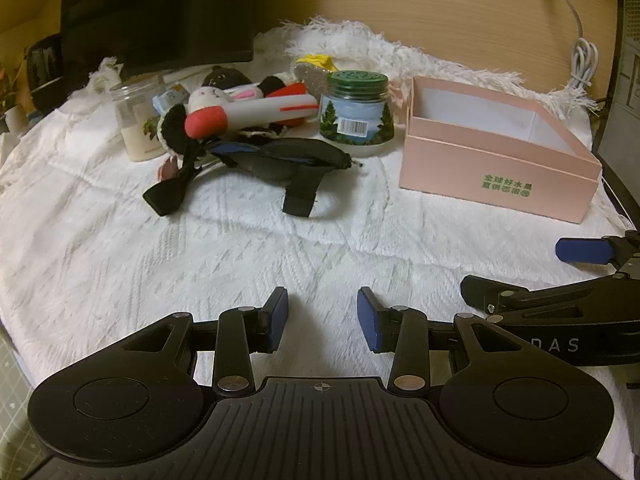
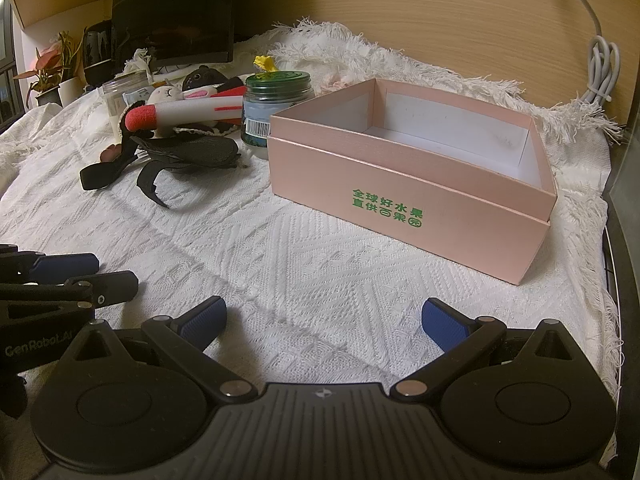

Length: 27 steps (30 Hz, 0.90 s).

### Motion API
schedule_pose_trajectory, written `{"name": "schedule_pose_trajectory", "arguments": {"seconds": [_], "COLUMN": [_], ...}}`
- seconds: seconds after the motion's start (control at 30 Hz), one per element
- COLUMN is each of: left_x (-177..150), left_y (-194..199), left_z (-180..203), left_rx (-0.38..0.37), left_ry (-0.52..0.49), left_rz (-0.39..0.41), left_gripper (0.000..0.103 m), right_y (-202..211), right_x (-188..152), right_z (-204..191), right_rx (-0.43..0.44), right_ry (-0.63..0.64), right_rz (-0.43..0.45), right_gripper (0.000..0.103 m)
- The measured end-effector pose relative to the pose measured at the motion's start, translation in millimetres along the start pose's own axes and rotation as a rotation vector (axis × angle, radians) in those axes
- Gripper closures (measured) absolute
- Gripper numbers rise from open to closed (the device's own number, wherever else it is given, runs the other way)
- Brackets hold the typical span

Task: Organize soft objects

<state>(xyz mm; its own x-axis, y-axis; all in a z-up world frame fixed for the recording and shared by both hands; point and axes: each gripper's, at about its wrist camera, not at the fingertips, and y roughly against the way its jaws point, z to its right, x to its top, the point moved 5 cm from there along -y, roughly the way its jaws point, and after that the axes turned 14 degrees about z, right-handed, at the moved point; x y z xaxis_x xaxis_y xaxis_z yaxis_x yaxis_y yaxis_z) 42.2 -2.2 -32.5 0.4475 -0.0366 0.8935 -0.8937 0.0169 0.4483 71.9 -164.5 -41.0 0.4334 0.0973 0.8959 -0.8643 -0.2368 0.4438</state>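
White woven cloth point(image 1: 200, 264) covers the desk, where the pink cardboard box point(image 2: 408, 196) sits empty, the plush toys and black eye mask point(image 1: 288, 158) lie heaped beside the jars, and the left gripper point(image 1: 322, 316) and right gripper point(image 2: 324, 320) hover apart, parted and empty, nothing yet sorted.

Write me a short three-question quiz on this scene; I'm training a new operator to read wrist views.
1. True or false: the pink box holds a plush toy.
2. The black eye mask lies: A) inside the box, B) on the white cloth, C) on the green-lidded jar.
3. Are the left hand-held gripper and right hand-held gripper open or shut?

Key: 1 false, nothing shows in the part of its inside that is visible. 2 B. 3 both open.
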Motion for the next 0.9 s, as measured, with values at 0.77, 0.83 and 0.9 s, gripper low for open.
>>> {"name": "schedule_pose_trajectory", "arguments": {"seconds": [0.77, 0.83, 0.9], "left_x": [-0.1, 0.0, 0.1], "left_y": [-1.5, -1.5, -1.5], "left_z": [-1.5, -1.5, -1.7], "left_rx": [-0.007, -0.005, -0.007], "left_ry": [0.007, 0.007, 0.006], "left_rz": [-0.001, -0.002, -0.002], "left_gripper": [0.06, 0.06, 0.06], "right_y": [0.2, 0.2, 0.3], "right_x": [0.2, 0.2, 0.2], "right_z": [0.2, 0.2, 0.1], "right_rx": [0.0, 0.0, -0.001], "right_ry": [0.0, 0.001, 0.001], "right_rz": [0.0, 0.001, 0.001], "right_gripper": [0.0, 0.0, 0.0]}}
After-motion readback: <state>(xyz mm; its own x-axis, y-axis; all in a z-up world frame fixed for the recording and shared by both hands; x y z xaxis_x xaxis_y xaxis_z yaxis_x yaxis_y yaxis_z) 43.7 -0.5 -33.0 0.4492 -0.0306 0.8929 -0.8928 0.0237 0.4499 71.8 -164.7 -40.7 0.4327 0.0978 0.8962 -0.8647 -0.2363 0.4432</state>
